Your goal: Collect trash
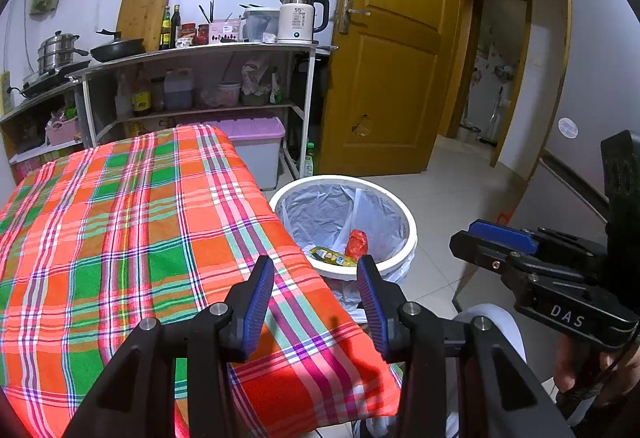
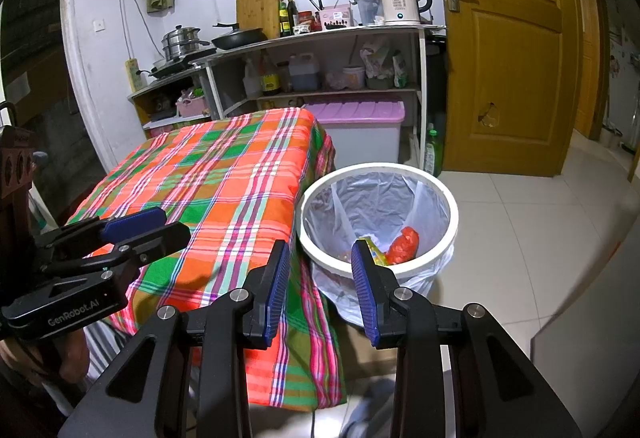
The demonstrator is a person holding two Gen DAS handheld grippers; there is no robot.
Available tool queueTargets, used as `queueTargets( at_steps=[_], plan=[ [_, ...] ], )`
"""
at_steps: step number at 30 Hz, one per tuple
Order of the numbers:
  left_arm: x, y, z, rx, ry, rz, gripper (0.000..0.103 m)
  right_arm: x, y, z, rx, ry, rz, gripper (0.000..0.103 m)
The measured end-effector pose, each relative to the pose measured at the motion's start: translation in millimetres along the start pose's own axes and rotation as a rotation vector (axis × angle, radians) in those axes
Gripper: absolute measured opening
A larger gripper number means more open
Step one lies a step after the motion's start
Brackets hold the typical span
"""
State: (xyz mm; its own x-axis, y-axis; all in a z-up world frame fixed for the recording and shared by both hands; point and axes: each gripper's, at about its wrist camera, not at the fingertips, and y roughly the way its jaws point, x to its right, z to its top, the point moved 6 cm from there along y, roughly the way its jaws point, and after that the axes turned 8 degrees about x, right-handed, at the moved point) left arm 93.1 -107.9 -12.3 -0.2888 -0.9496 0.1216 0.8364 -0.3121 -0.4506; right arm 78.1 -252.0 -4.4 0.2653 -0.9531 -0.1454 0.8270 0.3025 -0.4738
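Observation:
A white trash bin (image 1: 409,234) (image 2: 454,222) with a clear liner stands on the floor at the table's right corner. Inside lie a crumpled red bag (image 1: 356,244) (image 2: 404,244) and a yellow-green wrapper (image 1: 334,257) (image 2: 374,242). The table's plaid cloth (image 1: 140,217) (image 2: 224,177) carries nothing that I can see. My left gripper (image 1: 315,266) (image 2: 176,226) hovers open over the table's near right corner, with nothing between its blue pads. To its right, my right gripper (image 2: 320,250) (image 1: 464,238) is open and bare, just short of the bin's near rim.
A shelf unit (image 1: 200,51) behind the table holds a kettle (image 1: 298,17), pans, bottles and jars. A purple-lidded storage box (image 1: 256,133) sits under it. A green bottle (image 2: 434,149) stands by the wooden door (image 1: 392,49). Tiled floor (image 2: 540,222) spreads to the right.

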Motion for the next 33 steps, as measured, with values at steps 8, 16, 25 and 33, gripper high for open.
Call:
queueTargets(
  at_steps=[8, 16, 25, 33],
  plan=[
    [0.5, 0.4, -0.3, 0.003, 0.003, 0.009, 0.043, 0.1, -0.6, -0.1, 0.0, 0.0, 0.0, 0.033],
    [-0.2, 0.0, 0.0, 0.003, 0.005, 0.012, 0.043, 0.6, 0.5, 0.1, -0.003, -0.001, -0.001, 0.033],
    [-0.7, 0.6, 0.4, 0.006, 0.011, 0.02, 0.043, 2.5, 1.9, -1.8, -0.007, -0.002, -0.002, 0.033],
    [-1.7, 6.2, -3.0, -0.007, 0.02, 0.044, 0.043, 5.3, 6.4, -2.6, -0.015, -0.003, -0.005, 0.033]
  ],
)
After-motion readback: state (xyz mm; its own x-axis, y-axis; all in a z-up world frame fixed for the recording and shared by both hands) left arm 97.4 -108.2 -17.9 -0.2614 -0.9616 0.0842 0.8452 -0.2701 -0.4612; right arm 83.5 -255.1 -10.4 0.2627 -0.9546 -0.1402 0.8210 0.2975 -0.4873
